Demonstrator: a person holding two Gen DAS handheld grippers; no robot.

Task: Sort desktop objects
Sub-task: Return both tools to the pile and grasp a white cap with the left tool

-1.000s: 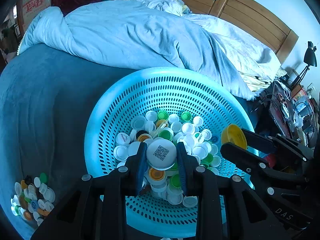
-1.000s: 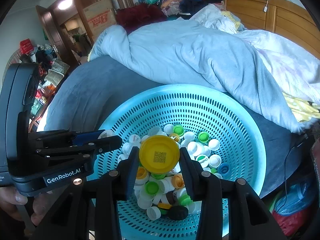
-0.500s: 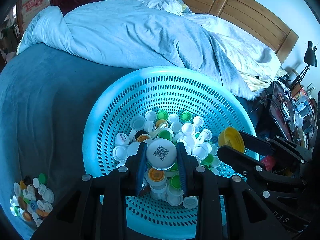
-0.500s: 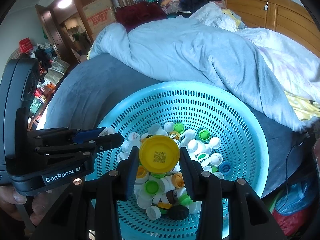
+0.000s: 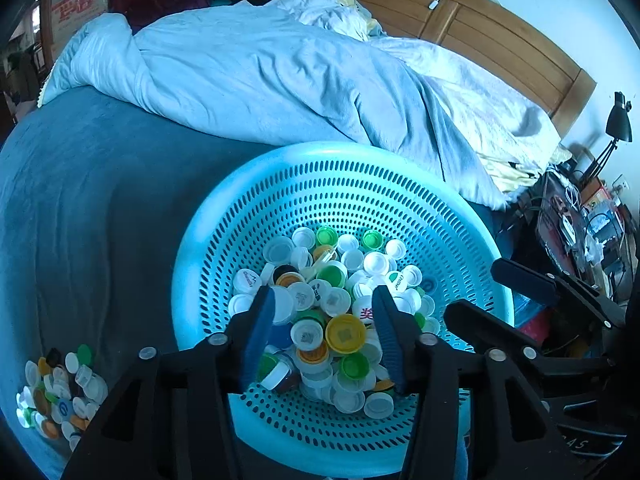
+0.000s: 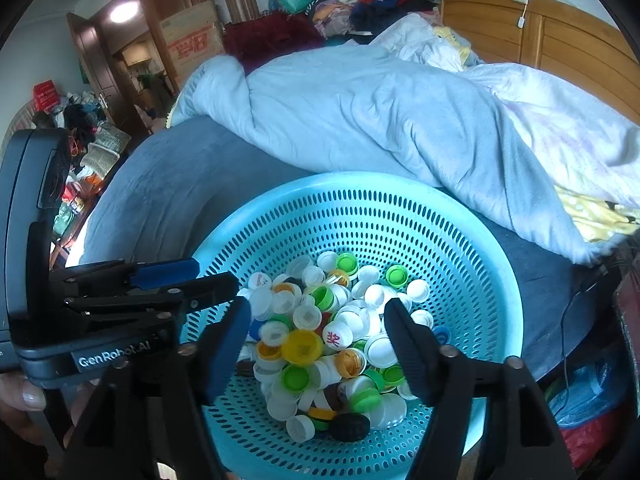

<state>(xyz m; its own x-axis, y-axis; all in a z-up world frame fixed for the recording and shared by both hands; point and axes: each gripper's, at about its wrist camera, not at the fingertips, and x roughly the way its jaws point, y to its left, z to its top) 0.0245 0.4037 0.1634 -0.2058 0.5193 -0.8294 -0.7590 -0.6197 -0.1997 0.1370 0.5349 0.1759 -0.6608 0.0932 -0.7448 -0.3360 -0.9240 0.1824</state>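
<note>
Both grippers, left gripper (image 5: 324, 336) and right gripper (image 6: 316, 344), hang over the blue basket (image 5: 400, 184), jaws opening with nothing clamped. A yellow cap (image 6: 302, 346) lies loose on the cap heap at basket centre. Lift clear before reaching toward the cap pile (image 5: 60, 392) at eight o'clock.

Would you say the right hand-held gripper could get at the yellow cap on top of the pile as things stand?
Probably yes. The right hand-held gripper hangs over the basket, its jaws opening and nothing held between them, and the yellow cap lies uncovered on top of the pile just beneath. Neighbouring caps crowd it, though.
</note>
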